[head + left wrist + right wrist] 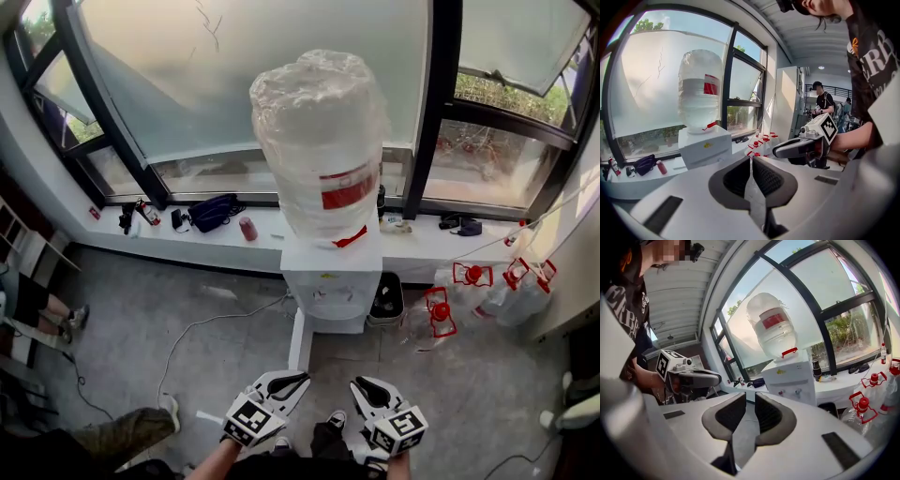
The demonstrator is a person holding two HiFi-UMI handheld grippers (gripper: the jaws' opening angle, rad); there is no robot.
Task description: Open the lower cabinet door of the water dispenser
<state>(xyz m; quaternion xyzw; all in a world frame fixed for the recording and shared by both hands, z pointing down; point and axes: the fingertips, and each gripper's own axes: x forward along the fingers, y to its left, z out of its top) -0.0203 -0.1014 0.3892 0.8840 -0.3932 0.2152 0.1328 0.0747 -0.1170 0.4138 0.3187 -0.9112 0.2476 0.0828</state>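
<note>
Water dispenser [794, 376] lower part hidden behind right gripper [750, 398], person [37, 302] cut off

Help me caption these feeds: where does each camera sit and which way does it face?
Head view: on the head, looking steeply down at the dispenser; left tongs, right tongs, shoes below.
Left gripper view: rides the left tongs, faces the dispenser; right tongs beside.
Right gripper view: rides the right tongs, faces the dispenser; left tongs beside.
All three share the dispenser.

1 dispenser [330, 281]; 1 bottle [322, 141]; 1 L gripper [287, 383]; 1 R gripper [367, 390]
</note>
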